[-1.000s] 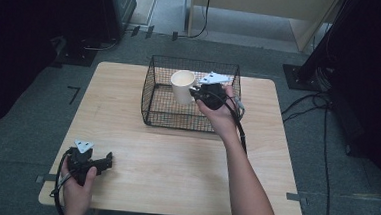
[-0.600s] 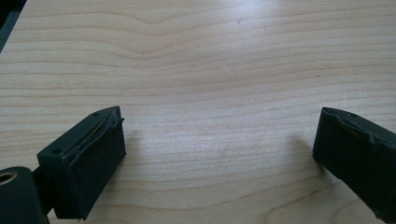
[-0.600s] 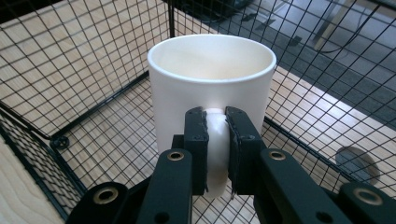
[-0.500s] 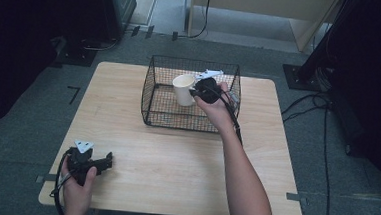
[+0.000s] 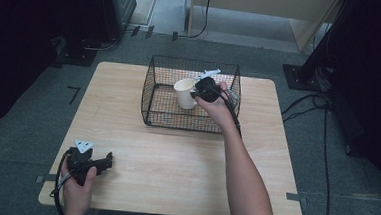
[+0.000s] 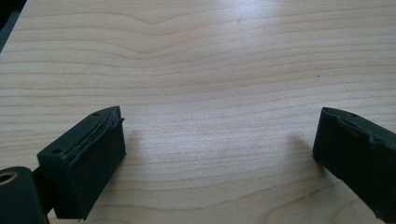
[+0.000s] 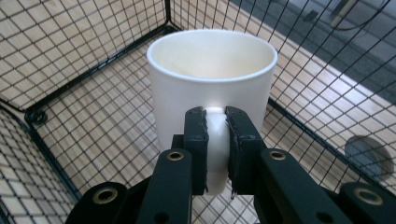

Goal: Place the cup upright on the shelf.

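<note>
white mug (image 7: 212, 88) clamped by its handle in the right gripper (image 7: 216, 149), lower in the wire basket (image 5: 154, 93) than a second ago.
one mug, one basket, two grippers; left gripper (image 6: 219, 149) jaws apart over bare table (image 6: 210, 56).

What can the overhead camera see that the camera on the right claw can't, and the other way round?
The high view alone shows the whole wooden table, the person's forearm and the left claw resting near the table's corner. The right gripper view alone shows the pads clamped on the mug's handle. Both show the white mug inside the wire basket.
</note>
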The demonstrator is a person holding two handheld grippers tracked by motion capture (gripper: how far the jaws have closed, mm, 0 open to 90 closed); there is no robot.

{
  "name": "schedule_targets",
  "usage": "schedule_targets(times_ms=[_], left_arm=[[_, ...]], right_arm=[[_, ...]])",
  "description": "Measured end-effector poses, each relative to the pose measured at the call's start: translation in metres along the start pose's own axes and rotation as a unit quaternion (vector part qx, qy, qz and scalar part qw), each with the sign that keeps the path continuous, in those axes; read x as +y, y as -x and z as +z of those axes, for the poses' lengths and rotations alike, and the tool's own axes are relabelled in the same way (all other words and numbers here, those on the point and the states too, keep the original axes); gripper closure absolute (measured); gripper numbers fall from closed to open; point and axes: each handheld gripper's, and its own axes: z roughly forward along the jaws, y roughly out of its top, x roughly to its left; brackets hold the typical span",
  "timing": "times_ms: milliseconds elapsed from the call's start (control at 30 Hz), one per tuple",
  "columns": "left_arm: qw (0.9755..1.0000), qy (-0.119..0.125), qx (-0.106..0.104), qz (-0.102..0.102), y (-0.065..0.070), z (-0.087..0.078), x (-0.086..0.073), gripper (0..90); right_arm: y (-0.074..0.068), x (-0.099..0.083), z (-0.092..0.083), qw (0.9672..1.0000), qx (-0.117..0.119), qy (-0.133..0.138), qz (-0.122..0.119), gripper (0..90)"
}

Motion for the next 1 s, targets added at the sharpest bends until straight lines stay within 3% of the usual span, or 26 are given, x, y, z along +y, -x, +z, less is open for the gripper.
schedule_targets(times_ms=[400,533,733,900,967,1000], left_arm=[[1.0,0.001,0.0,-0.001,0.0,0.0,0.0,2.4],[1.0,0.001,0.0,-0.001,0.0,0.0,0.0,2.4],[1.0,0.001,0.0,-0.001,0.0,0.0,0.0,2.4],[1.0,0.001,0.0,-0.001,0.0,0.0,0.0,2.4],[1.0,0.0,0.0,-0.001,0.0,0.0,0.0,2.4],[1.0,0.001,0.0,-0.001,0.0,0.0,0.0,2.4]], right_arm=[[0.004,-0.006,-0.001,0.9963,-0.029,-0.081,-0.009,78.6],[0.007,-0.008,-0.002,0.9954,-0.027,-0.091,0.002,74.2],[0.006,-0.007,-0.012,0.9966,-0.023,-0.078,0.006,66.4],[0.002,-0.006,-0.025,0.9981,-0.02,-0.057,0.014,48.7],[0.001,-0.006,-0.032,0.9982,-0.027,-0.048,0.023,33.4],[0.0,-0.006,-0.036,0.9984,-0.027,-0.041,0.029,21.1]])
